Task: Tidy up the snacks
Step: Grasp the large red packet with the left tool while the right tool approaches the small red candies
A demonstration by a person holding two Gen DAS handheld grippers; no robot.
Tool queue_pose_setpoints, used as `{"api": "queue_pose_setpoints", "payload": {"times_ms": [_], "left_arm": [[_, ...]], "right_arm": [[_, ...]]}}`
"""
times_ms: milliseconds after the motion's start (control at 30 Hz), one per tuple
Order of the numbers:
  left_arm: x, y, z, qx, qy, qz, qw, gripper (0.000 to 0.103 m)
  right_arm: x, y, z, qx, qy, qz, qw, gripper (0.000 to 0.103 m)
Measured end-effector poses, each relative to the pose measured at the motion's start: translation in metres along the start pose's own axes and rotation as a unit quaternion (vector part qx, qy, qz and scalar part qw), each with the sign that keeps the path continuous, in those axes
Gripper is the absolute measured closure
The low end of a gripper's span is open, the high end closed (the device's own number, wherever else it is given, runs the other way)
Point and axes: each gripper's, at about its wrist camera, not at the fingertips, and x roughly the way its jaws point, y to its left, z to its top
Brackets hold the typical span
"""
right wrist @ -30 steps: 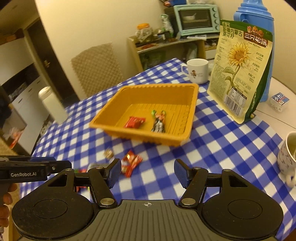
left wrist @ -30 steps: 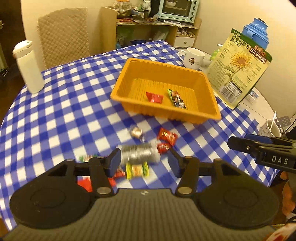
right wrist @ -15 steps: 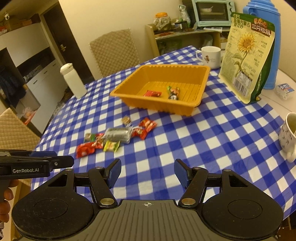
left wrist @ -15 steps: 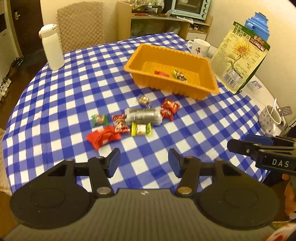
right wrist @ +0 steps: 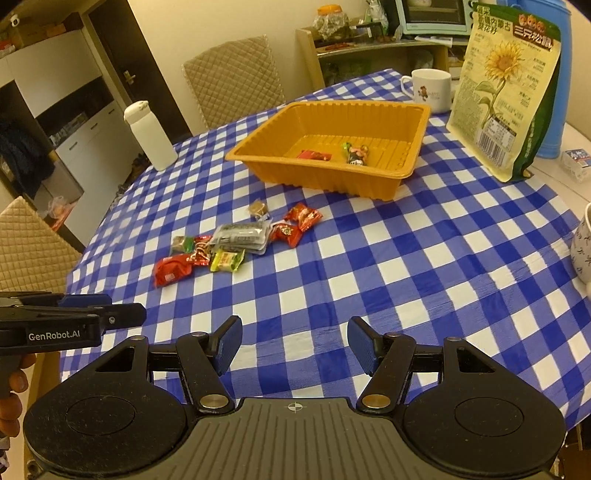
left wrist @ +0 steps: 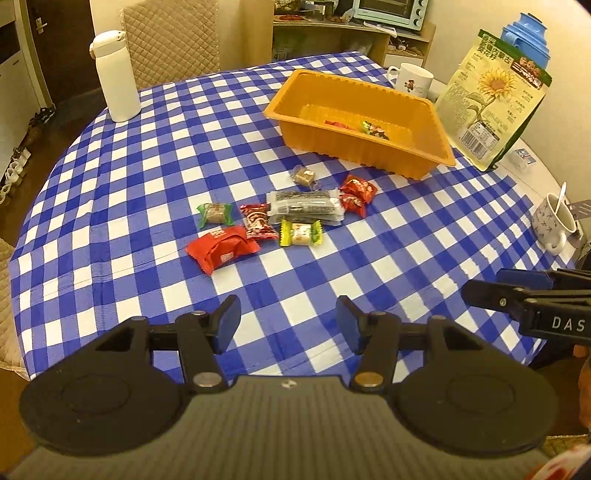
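An orange tray (left wrist: pixel 369 155) (right wrist: pixel 406 162) stands on the blue checked table and holds a red candy (right wrist: pixel 314 155) and a green-ended candy (right wrist: pixel 356 153). Several wrapped snacks lie in a loose cluster in front of it: a grey bar (left wrist: pixel 304 205) (right wrist: pixel 242 236), a big red pack (left wrist: pixel 221 251) (right wrist: pixel 171 271), a yellow-green candy (left wrist: pixel 301 232), red candies (left wrist: pixel 358 190), a brown candy (left wrist: pixel 303 175). My left gripper (left wrist: pixel 288 323) is open and empty, held back near the table's front edge. My right gripper (right wrist: pixel 293 345) is open and empty, equally far back.
A white bottle (left wrist: pixel 116 75) stands at the far left. A sunflower-seed bag (left wrist: pixel 491 99), a blue jug (left wrist: pixel 528 33) and a white mug (left wrist: pixel 413 79) stand behind the tray. Another mug with a spoon (left wrist: pixel 554 221) sits at the right edge. Chairs surround the table.
Both grippers have pulled back and up from the snack cluster and the tray toward the table's front edge. Both stay open and empty. The snacks have not moved.
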Motion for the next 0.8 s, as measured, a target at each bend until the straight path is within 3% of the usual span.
{"api": "queue_pose_setpoints", "payload": {"times_ms": [800], "left_arm": [[0.056,0.056,0.007,0.059,-0.008,0.019,0.9981,0.049]], "right_arm": [[0.064,0.016,0.021,0.002,0.029,-0.014,0.999,0.040]]}}
